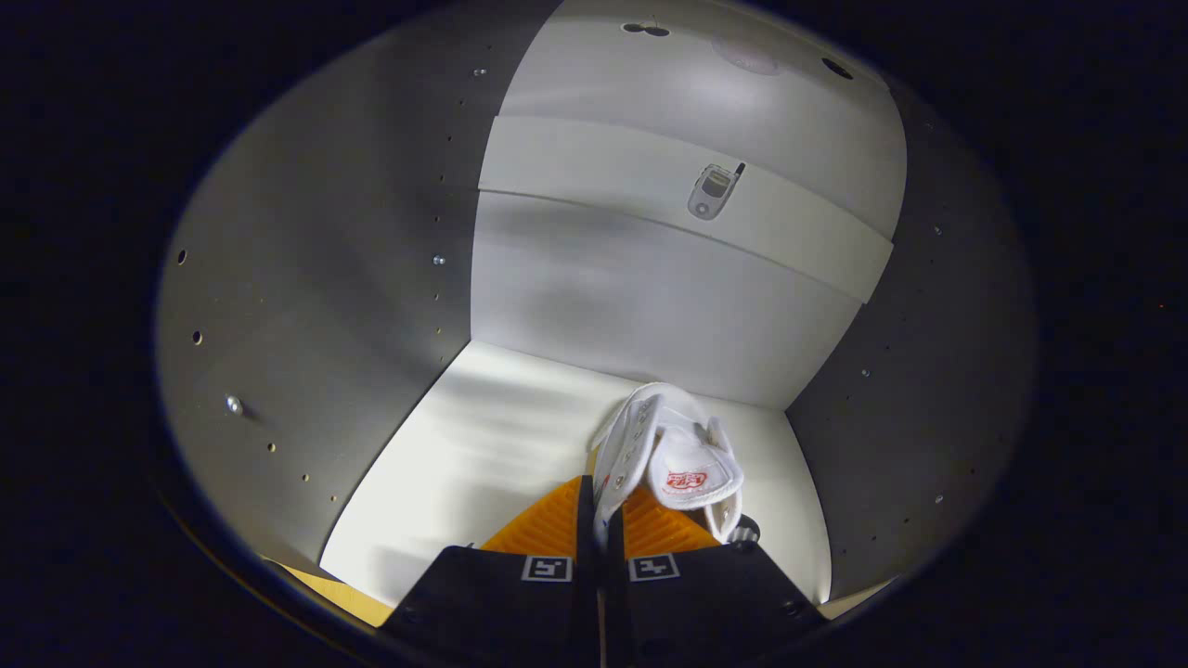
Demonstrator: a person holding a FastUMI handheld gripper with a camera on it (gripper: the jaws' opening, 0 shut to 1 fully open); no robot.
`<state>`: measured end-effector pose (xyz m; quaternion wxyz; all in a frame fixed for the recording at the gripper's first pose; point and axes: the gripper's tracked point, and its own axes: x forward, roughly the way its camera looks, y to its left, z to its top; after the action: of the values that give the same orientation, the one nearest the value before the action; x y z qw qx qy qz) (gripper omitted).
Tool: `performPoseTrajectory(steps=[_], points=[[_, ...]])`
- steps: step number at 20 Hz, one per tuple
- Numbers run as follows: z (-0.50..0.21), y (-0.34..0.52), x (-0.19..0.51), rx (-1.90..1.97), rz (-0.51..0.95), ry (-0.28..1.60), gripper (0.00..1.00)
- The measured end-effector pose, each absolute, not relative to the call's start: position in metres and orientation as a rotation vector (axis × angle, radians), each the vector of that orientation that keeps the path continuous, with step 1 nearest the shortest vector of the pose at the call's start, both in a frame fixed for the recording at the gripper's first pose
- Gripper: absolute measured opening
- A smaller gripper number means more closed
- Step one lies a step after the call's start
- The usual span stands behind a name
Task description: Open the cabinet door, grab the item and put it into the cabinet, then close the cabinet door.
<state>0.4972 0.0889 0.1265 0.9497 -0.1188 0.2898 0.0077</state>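
White shoe (668,455) sat pinched by its edge in your closed hand-held gripper (599,520), inside cabinet (306,306); floor left of it lay open.

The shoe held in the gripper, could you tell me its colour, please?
White, with a small red logo on the tongue: shoe, pinched by the gripper, gripper view.

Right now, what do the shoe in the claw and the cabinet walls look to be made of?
Shoe: white fabric, probably canvas, matte, with metal eyelets and a stitched tongue label. The claw is pinched shut on its edge. Cabinet walls: smooth white panel, likely laminated board, with a soft sheen and rows of drilled peg holes.
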Motion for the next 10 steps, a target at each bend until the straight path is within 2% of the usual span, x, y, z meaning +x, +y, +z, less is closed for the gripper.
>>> performPoseTrajectory(steps=[2, 3, 5, 9, 10], points=[[0.134, 0.087, 0.491, -0.263, 0.009, 0.581, 0.14], [0.140, 0.085, 0.485, -0.267, 0.008, 0.575, 0.22], [0.158, 0.091, 0.473, -0.244, 0.017, 0.540, 0.50], [0.199, 0.095, 0.428, -0.187, 0.026, 0.457, 0.98], [0.210, 0.094, 0.415, -0.193, 0.027, 0.429, 0.99]])
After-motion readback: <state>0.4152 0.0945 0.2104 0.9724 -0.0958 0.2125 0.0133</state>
